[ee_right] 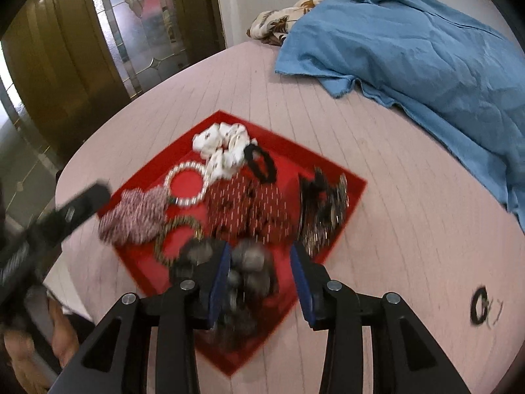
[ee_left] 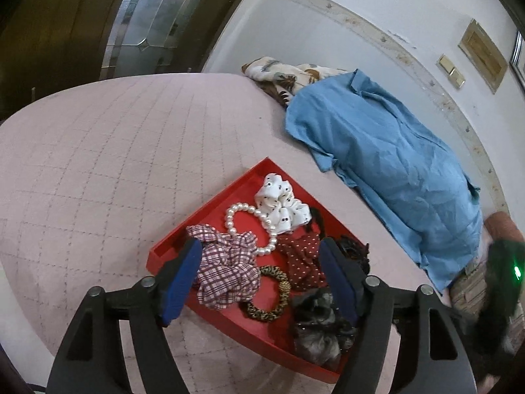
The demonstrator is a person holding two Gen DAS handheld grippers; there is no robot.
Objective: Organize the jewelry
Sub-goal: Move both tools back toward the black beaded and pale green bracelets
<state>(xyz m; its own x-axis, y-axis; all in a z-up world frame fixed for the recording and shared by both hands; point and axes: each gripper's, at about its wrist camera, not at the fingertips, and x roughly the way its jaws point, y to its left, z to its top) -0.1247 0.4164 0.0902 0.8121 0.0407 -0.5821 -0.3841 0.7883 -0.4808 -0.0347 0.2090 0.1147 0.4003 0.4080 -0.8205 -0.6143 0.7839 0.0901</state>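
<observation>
Both claws, left claw (ee_left: 259, 282) and right claw (ee_right: 259, 282), gape empty over the soft, light grey ruffled scrunchie (ee_right: 246, 262); pinch its bunched fabric.

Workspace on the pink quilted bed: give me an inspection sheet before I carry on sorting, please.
Surface: pink quilted bedcover, flat around the tray.
Job's things: shallow red square tray holding a white printed scrunchie, pearl bead bracelet, pink plaid scrunchie, red dotted scrunchie, leopard-print hair tie, grey-black scrunchie, black hair tie and dark patterned hair clip.
Clutter: small black ring lying on the cover outside the tray; blue shirt; floral cloth.
Grippers: left gripper open, empty, above the tray; right gripper open, empty; view blurred.
Cables: nothing seen.
Surroundings: leaded-glass door, white wall.
</observation>
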